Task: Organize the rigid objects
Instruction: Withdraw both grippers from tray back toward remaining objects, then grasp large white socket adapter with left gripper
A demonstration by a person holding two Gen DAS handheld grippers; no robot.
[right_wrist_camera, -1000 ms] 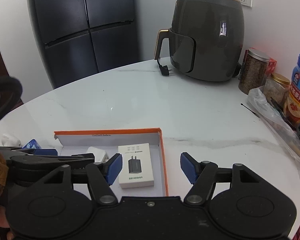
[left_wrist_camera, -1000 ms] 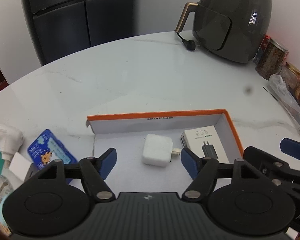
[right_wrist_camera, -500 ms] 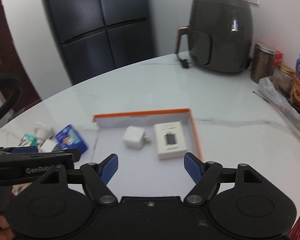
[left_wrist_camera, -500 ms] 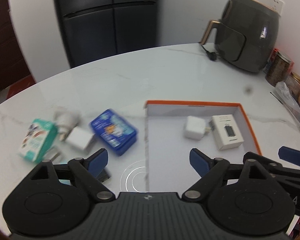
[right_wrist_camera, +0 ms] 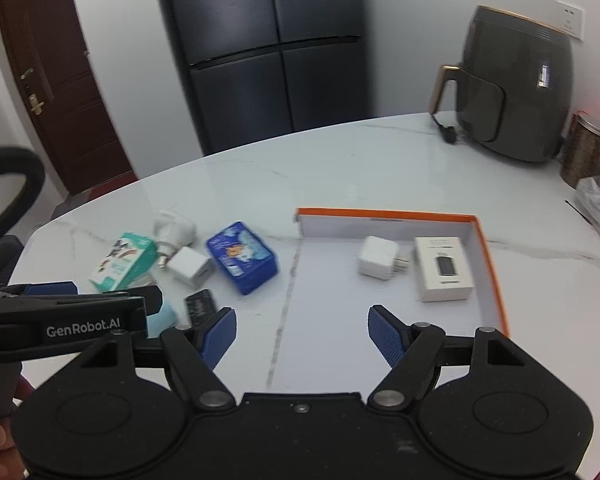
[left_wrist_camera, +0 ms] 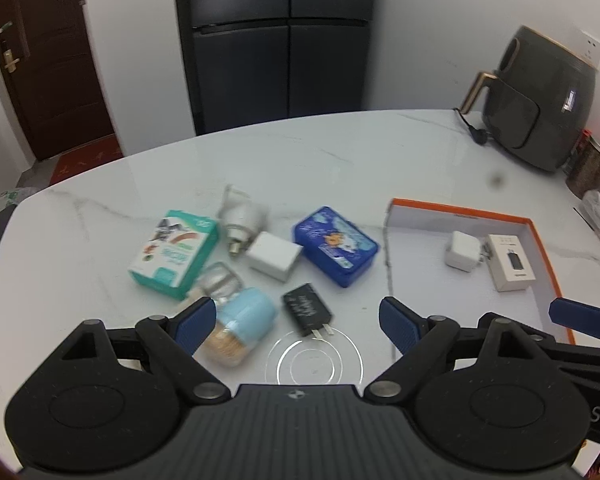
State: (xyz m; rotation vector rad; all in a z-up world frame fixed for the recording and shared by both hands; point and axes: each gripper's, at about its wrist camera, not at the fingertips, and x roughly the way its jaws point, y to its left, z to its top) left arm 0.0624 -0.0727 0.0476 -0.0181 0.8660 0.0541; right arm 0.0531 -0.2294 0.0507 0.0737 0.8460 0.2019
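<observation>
Both grippers, left (left_wrist_camera: 292, 322) and right (right_wrist_camera: 301, 330), hang open and empty; two chargers already lie in the orange-rimmed tray (right_wrist_camera: 493, 264), loose items left of it awaiting sorting.

We stand over a white, grey-veined marble table (left_wrist_camera: 339, 152) with a rounded edge. Behind it rises a tall, dark 4-door refrigerator (right_wrist_camera: 268, 44) against plain white walls (left_wrist_camera: 140, 40). At left we see a dark brown wooden door (right_wrist_camera: 56, 80) with a brass handle, and below it what looks like a red mat (left_wrist_camera: 80, 156).
</observation>
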